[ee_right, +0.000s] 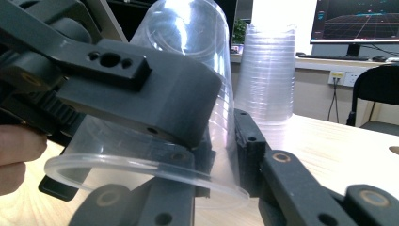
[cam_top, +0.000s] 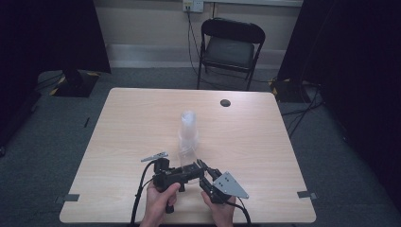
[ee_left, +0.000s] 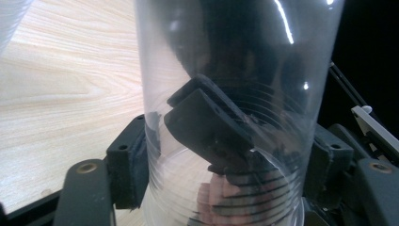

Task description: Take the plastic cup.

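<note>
A single clear plastic cup [ee_right: 207,70] is held above the table [cam_top: 265,142] near its near edge, between both tools, just in front of the stack of cups [cam_top: 187,135] standing at the table's middle. The left gripper [ee_left: 221,155] has its jaws set on either side of the cup's wall, apparently clamped on it. The right gripper [ee_right: 221,141] grips the cup's wall near the rim, one jaw inside and one outside. Judged step: transferring or freeing one cup. To do it well, keep pressure light so the thin wall does not buckle, and release one tool before the other pulls.
</note>
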Tool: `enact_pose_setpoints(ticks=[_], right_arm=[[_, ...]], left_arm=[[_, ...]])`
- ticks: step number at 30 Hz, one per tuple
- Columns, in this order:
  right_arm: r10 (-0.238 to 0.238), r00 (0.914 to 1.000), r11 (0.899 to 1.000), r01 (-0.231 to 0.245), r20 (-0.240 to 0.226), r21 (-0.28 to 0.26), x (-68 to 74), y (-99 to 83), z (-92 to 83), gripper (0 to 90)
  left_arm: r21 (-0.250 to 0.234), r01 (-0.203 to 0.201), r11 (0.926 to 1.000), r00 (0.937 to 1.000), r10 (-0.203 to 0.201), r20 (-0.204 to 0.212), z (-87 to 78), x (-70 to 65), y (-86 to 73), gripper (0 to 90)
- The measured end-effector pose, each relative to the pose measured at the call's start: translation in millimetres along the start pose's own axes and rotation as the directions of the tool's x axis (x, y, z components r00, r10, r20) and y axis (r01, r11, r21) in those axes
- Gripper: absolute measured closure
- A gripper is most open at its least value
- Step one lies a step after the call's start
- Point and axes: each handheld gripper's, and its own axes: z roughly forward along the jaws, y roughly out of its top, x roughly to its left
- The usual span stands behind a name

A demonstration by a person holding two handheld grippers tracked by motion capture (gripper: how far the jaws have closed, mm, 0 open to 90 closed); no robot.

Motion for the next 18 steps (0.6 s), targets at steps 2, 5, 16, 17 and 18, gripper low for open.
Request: enact_pose_setpoints(ticks=[2, 5, 16, 17, 18], right_arm=[[0.004, 1.0000, 1.000, -0.004, 0.003, -0.005, -0.4, 0.7, -0.6, 81.8], [0.007, 0.9999, 1.000, -0.007, 0.009, -0.005, -0.8, 1.9, -1.5, 82.7], [0.009, 0.9997, 1.000, -0.009, 0.023, 0.014, -1.4, 3.7, -3.3, 85.7], [0.013, 0.9997, 1.000, -0.014, 0.020, 0.014, -1.7, 3.7, -3.6, 86.0], [0.010, 0.9997, 1.000, -0.011, 0.024, 0.017, -1.5, 3.9, -4.0, 86.1]], left_arm=[[-0.002, -0.018, 0.9998, 0.9998, 0.018, 0.008, 0.0, -1.3, -0.2, 28.1], [-0.003, -0.037, 0.9993, 0.9993, 0.037, 0.004, -0.4, -2.7, 0.0, 27.5], [-0.011, -0.058, 0.9982, 0.9983, 0.058, -0.009, -2.8, -2.9, -0.1, 24.3], [-0.012, -0.058, 0.9982, 0.9983, 0.058, -0.007, -2.8, -2.8, -0.4, 24.3], [-0.014, -0.059, 0.9981, 0.9982, 0.059, -0.006, -2.8, -2.7, -0.7, 24.2]])
